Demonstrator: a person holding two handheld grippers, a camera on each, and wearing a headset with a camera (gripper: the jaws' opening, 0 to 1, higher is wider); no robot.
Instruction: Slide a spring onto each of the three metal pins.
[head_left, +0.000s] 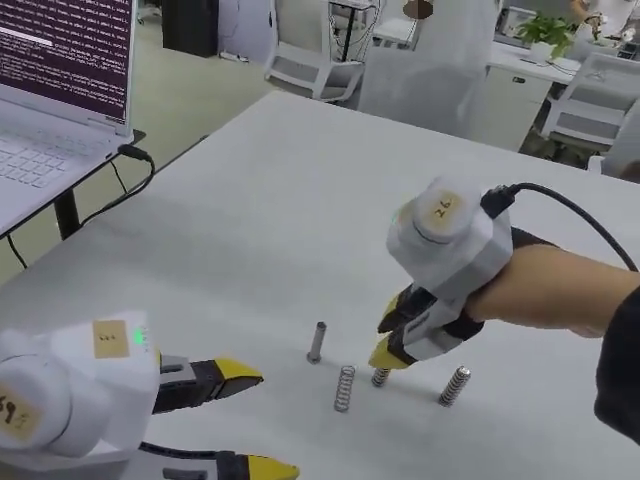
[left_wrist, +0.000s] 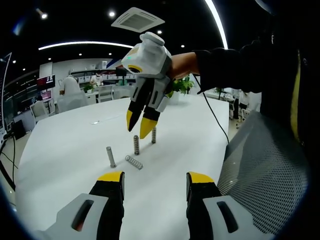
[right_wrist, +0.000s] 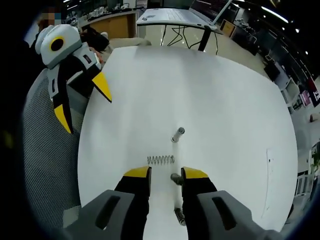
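A bare metal pin (head_left: 317, 342) (left_wrist: 110, 156) (right_wrist: 177, 135) stands upright on the white table (head_left: 250, 220). A loose spring (head_left: 344, 388) (left_wrist: 133, 161) (right_wrist: 161, 160) lies flat just in front of it. Two more pins carry springs: one (head_left: 381, 377) (left_wrist: 136, 145) (right_wrist: 176, 178) right under my right gripper's tips, the other (head_left: 454, 386) (left_wrist: 153, 135) (right_wrist: 178, 216) farther to the right. My right gripper (head_left: 392, 340) (left_wrist: 138, 125) (right_wrist: 165, 173) hovers over them, pointing down, jaws narrowly open and holding nothing. My left gripper (head_left: 262, 422) (left_wrist: 155, 176) (right_wrist: 83, 102) waits open at the near left, a short way from the loose spring.
An open laptop (head_left: 50, 110) sits on a side stand at the far left, its cable (head_left: 130, 180) hanging beside the table edge. A cable (head_left: 570, 215) trails from the right gripper. Office chairs (head_left: 310, 60) and desks stand beyond the table.
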